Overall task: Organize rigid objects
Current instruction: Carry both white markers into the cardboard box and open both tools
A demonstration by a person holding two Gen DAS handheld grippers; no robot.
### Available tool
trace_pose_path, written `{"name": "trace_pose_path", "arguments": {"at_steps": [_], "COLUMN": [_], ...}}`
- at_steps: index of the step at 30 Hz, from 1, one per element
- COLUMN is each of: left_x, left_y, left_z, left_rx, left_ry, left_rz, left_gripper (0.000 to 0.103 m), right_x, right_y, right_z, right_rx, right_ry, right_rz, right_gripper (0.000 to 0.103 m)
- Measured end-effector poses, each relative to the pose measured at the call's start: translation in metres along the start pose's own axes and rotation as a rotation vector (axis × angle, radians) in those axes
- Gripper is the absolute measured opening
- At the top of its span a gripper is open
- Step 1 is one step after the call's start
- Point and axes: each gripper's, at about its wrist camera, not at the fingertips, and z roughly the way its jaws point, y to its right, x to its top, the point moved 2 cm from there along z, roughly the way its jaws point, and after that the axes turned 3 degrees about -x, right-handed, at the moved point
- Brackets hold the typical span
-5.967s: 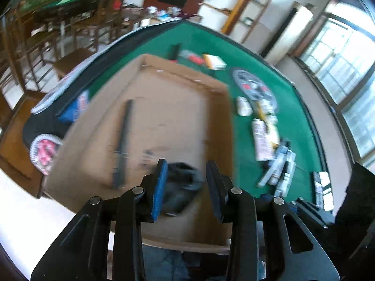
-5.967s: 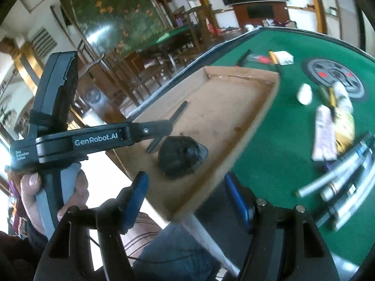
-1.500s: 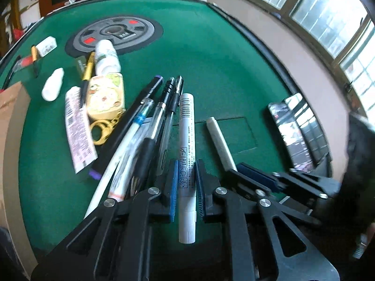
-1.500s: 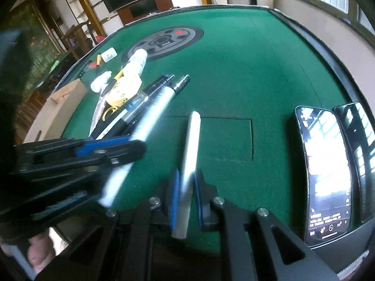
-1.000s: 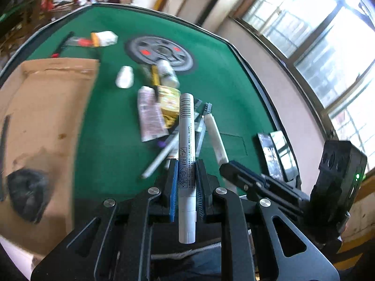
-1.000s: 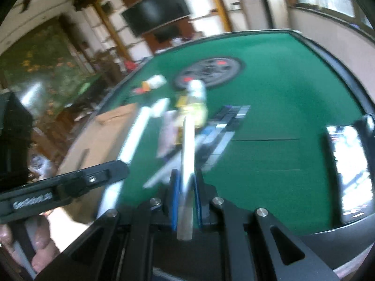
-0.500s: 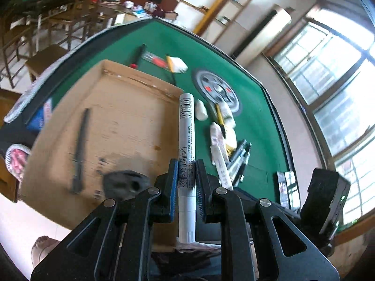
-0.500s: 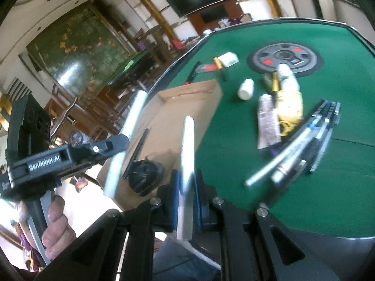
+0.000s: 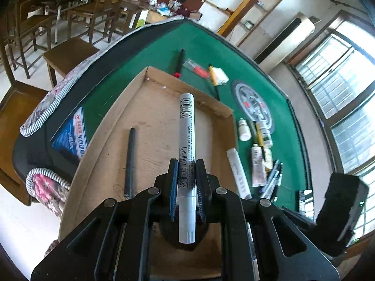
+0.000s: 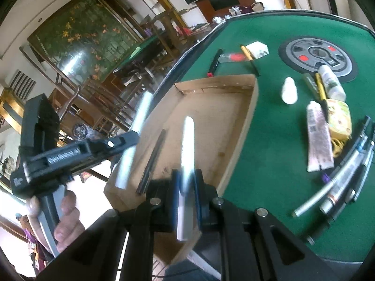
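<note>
Holding two pens at once, we hung both claws over the cardboard box [image 9: 112,140]. Our left gripper [image 9: 186,178] was squeezed tight on a grey marker [image 9: 186,140] with a barcode near its far end. The marker pointed straight out over the box floor. Our right gripper [image 10: 186,187] was squeezed tight on a white pen [image 10: 187,149], which also pointed out over the box. Inside the box lay a thin black stick [image 9: 130,161], flat on the floor and off to the left of the marker. The box sat on a green table [image 9: 204,53]. More pens [image 10: 346,171] lay in a bunch on the green cloth to the right, well apart from the box, with a small white bottle [image 10: 289,91] closer to it.
</note>
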Motion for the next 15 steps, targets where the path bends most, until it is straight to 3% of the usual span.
{"name": "trace_pose_path", "arguments": {"at_steps": [10, 15], "left_x": [0.005, 0.003], "left_y": [-0.018, -0.021], "left_z": [0.037, 0.046], "left_rx": [0.085, 0.151], "left_ry": [-0.069, -0.094], "left_rz": [0.024, 0.055], "left_gripper": [0.014, 0.014], "right_x": [0.014, 0.015], "right_y": [-0.005, -0.008], "right_z": [0.038, 0.051], "right_rx": [-0.044, -0.108], "right_ry": [-0.051, -0.065], "right_rz": [0.004, -0.02], "right_gripper": [0.01, 0.01]}}
